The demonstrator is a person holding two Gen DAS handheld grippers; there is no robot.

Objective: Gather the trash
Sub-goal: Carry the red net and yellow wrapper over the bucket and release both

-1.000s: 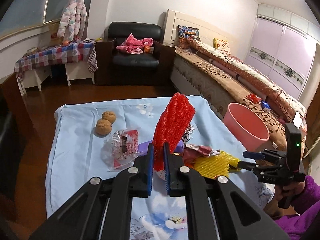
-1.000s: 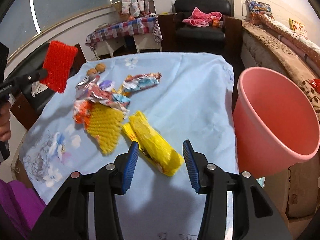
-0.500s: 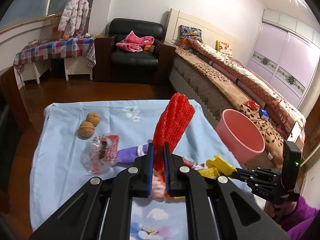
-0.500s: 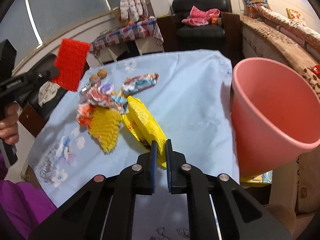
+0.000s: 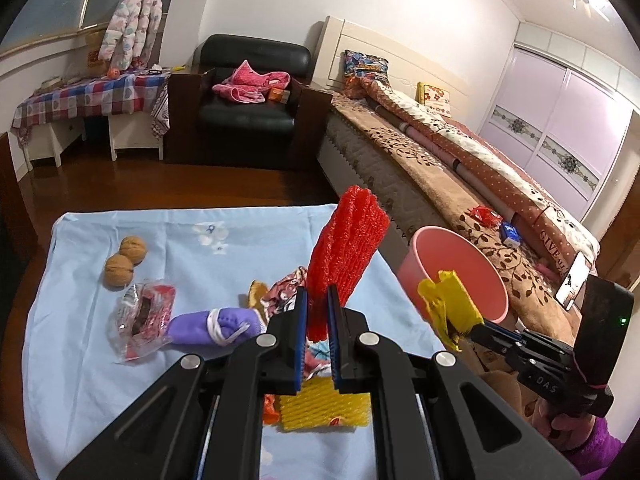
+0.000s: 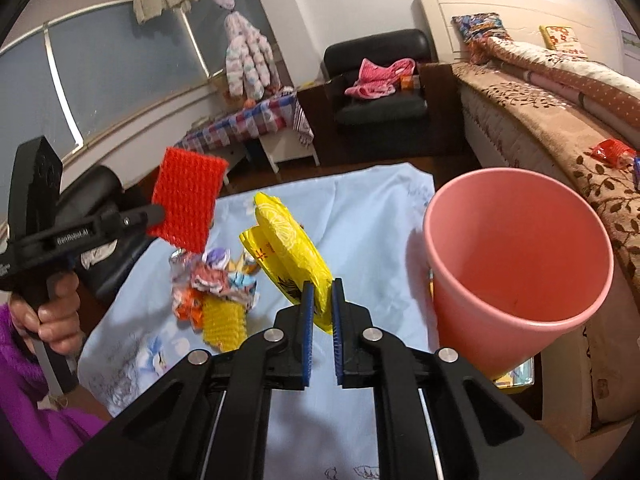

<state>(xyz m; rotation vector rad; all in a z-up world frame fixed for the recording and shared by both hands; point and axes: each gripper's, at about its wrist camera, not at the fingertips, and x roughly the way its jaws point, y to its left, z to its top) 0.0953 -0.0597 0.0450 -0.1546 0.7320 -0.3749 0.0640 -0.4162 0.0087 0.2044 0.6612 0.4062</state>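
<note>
Left gripper: pinching the red foam net, holding it upright at frame centre.
Right gripper: clamping the yellow wrapper, lifting it beside the pink bin, right of frame.
Remaining wrappers: lying left of centre on the blue cloth.

— What covers the tabletop?
— A pale blue cloth with flower prints.
— And what lies on it?
— Take the purple bundle as the mark. Left of it, touching, a clear wrapper; beyond that, two walnuts side by side. Right of it a heap of crumpled colourful wrappers, and nearer than it a yellow foam net.
</note>
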